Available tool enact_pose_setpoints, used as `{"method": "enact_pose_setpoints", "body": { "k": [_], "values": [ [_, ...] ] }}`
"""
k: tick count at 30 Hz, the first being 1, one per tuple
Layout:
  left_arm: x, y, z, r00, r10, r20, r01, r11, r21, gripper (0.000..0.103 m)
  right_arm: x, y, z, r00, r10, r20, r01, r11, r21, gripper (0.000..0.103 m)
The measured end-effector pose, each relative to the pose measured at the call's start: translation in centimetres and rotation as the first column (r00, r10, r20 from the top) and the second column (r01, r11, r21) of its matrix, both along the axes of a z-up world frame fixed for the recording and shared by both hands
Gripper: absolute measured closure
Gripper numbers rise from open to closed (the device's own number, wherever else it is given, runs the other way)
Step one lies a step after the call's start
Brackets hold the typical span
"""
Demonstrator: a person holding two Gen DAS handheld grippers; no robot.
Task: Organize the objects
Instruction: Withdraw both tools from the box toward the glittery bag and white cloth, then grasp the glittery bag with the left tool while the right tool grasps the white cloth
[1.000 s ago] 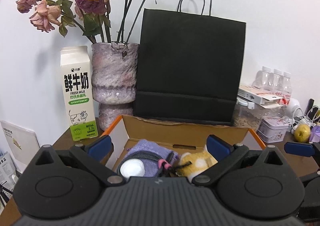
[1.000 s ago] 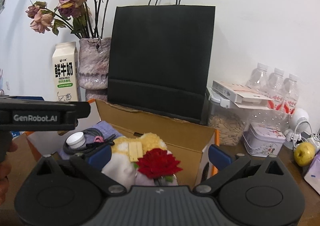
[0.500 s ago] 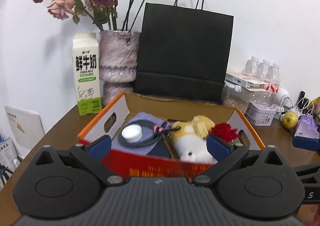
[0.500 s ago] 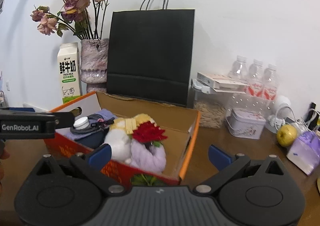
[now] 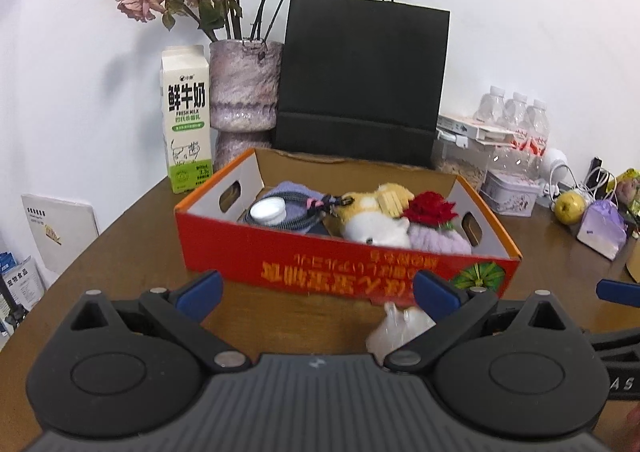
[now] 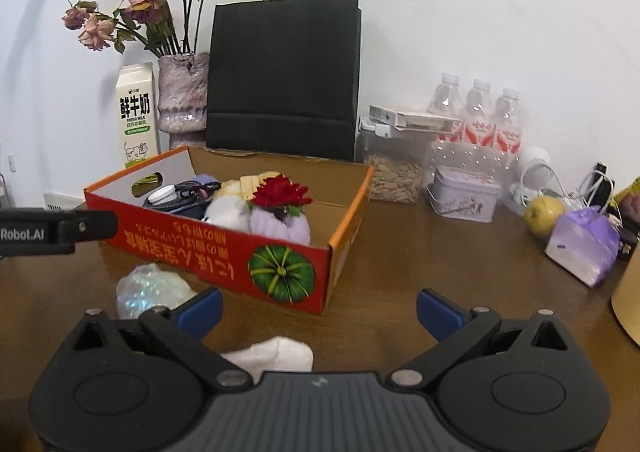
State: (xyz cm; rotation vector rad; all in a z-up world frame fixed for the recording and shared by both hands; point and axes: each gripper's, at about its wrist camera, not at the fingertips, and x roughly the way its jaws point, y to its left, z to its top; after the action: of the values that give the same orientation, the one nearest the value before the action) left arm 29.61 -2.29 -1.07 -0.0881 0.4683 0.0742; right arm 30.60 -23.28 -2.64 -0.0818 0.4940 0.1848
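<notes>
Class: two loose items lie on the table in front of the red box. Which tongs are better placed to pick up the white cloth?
The right tongs: the white cloth lies between their open jaws.

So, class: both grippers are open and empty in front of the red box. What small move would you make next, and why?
Probably lower the right gripper onto the white sock and close on it. The sock lies on the table just below and between its open fingers, outside the red box, which has bare floor at its right end. The iridescent bag also lies outside.
</notes>
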Motion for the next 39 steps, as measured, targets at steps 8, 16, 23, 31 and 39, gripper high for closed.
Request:
{"method": "enact_pose_setpoints", "body": {
  "k": [8,16,23,31,39],
  "values": [
    [-2.0,-0.4,-1.6,0.999,-0.008,-0.044,0.008,1.0,-0.002,0.0,-2.3,-0.3,-1.1,0.999,0.026,-0.033,-0.026,1.0,-0.009,0.0],
    [-3.2,0.2,-2.9,0.995,-0.007,-0.096,0.004,1.0,-0.027,0.0,-3.5,0.2,-3.0,0.992,0.077,-0.104,-0.078,0.997,-0.009,0.0],
    [-3.2,0.5,-3.1,0.994,-0.006,-0.106,0.001,0.999,-0.038,0.0,-2.9,2.9,-4.6,0.982,0.107,-0.156,-0.115,0.992,-0.043,0.0],
    [-2.9,0.8,-3.3,0.992,-0.008,-0.126,0.0,0.998,-0.064,0.0,-0.8,3.1,-5.1,0.977,0.054,-0.205,-0.053,0.999,0.008,0.0],
    [-2.9,0.9,-3.4,0.992,-0.015,-0.127,0.007,0.998,-0.069,0.0,-0.3,3.1,-4.9,0.982,0.034,-0.185,-0.031,0.999,0.023,0.024]
  ]
}}
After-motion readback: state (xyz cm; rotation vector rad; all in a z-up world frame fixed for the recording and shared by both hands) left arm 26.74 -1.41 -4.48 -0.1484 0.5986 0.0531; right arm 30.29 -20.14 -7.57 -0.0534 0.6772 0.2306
